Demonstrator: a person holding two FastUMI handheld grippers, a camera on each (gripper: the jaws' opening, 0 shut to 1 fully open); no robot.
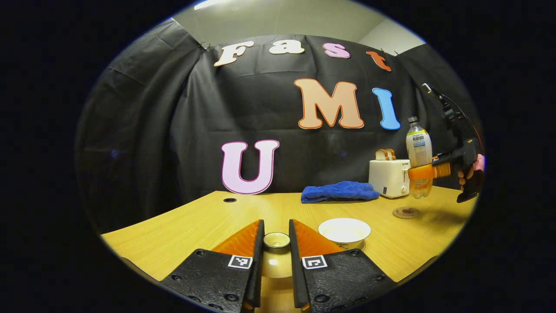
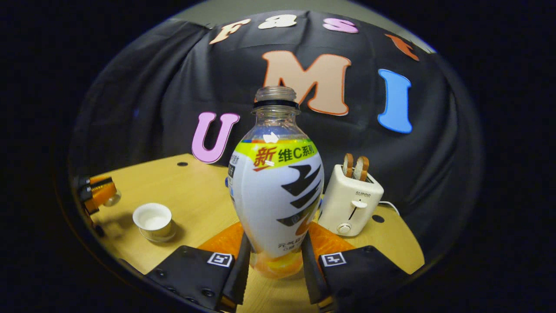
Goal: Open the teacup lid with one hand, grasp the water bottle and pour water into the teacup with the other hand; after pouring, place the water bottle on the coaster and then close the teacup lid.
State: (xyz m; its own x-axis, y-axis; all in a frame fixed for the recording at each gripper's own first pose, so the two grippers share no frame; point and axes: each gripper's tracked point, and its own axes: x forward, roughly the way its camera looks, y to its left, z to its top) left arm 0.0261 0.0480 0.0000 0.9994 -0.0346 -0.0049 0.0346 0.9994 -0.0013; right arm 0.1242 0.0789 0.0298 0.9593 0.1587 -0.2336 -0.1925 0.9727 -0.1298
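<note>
Your left gripper [image 1: 276, 243] clamps the teacup lid [image 1: 276, 240] just left of the open teacup [image 1: 344, 231], while your right gripper [image 2: 274, 256] grips the upright water bottle [image 2: 276, 191] above the coaster [image 1: 406, 212].

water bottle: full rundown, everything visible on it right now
The water bottle is clear plastic with a bulbous body, narrow threaded neck, dark neck ring and no cap on. A white wrap label with a yellow-green band covers most of it; orange shows at the base. It stands upright, clamped low between the right tool. In the left gripper view it hangs in the air above the round coaster, off the table, in front of the toaster.
</note>
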